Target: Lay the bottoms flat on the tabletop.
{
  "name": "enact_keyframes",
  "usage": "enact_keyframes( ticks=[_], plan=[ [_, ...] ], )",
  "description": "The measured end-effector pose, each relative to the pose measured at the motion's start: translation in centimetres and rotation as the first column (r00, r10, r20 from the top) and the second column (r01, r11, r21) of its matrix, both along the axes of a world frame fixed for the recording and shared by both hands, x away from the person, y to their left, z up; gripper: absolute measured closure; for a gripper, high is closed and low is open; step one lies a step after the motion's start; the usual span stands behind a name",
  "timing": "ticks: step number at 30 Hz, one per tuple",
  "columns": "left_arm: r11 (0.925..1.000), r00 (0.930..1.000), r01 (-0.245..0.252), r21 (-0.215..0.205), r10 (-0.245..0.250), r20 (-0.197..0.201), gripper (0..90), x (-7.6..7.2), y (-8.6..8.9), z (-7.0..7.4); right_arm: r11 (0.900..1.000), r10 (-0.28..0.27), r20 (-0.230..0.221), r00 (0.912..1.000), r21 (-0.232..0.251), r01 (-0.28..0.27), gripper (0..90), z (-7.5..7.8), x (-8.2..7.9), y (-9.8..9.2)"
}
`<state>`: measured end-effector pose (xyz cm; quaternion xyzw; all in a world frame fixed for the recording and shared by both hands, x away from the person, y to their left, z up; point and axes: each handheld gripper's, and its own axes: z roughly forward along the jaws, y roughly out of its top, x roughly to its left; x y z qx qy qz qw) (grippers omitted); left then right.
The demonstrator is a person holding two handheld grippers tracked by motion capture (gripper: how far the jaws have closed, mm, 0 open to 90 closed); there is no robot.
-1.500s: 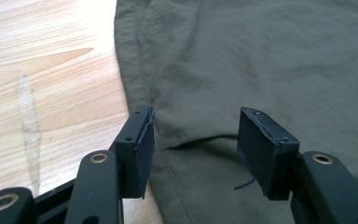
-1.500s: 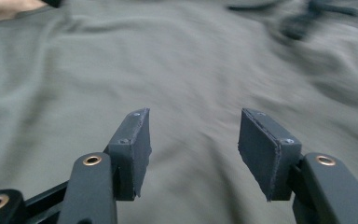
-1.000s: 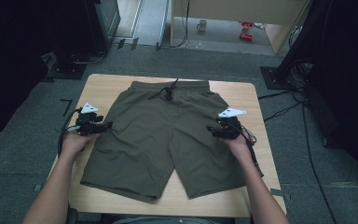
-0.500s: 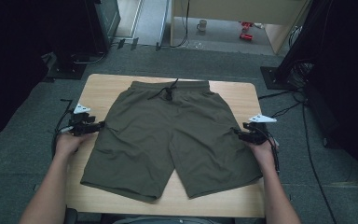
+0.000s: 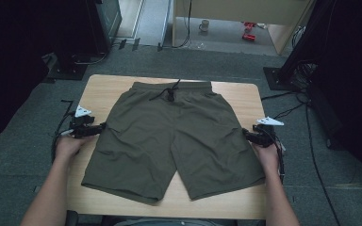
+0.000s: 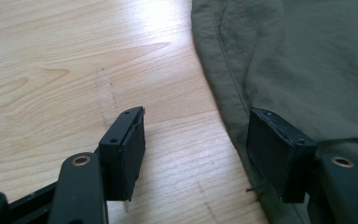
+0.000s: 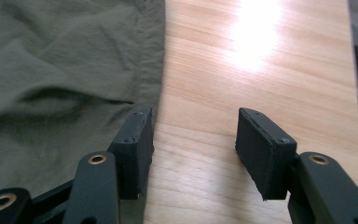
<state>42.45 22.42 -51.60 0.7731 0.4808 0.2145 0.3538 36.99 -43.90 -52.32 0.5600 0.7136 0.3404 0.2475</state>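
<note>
A pair of olive green shorts (image 5: pixel 174 141) lies spread flat on the light wooden table (image 5: pixel 108 87); the waistband with its dark drawstring (image 5: pixel 168 92) is at the far side, and the two legs point toward the person; the cloth covers most of the middle of the tabletop.

The left gripper (image 5: pixel 100 127) is at the left edge of the shorts, held in the person's left hand (image 5: pixel 68 145); in the left gripper view its jaws stand wide apart with nothing between them but bare wood and the seam of the shorts (image 6: pixel 307 65); one jaw is over the table (image 6: pixel 74 70), the other over the hem of the cloth.

The right gripper (image 5: pixel 246 135) is at the right edge of the shorts, held in the right hand (image 5: pixel 266 154); in the right gripper view its jaws are also well apart and empty; one jaw sits at the border of the fabric (image 7: pixel 56 70), the other over the bare wood (image 7: pixel 261 60), where a bright reflection of light falls.

Beyond the table, on the grey floor, a mug (image 5: pixel 203 25) stands under a desk; black cables (image 5: pixel 294 101) run over the floor at the right.
</note>
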Motion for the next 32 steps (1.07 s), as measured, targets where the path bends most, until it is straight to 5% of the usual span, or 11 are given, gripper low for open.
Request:
enact_keyframes(
  ticks=[8,32],
  plan=[
    [0.9987,0.9987,-0.05,0.007,0.05,-0.01,28.3,-0.2,-1.2,0.0,0.999,-0.036,-0.022,0.9991,0.003,0.036,27.4,-0.1,-0.1,0.9],
    [0.9915,0.9913,-0.128,0.021,0.129,-0.028,14.2,0.0,-1.4,-0.1,0.993,-0.118,-0.049,0.9918,-0.007,0.118,11.9,-0.1,-0.5,1.4]
  ],
)
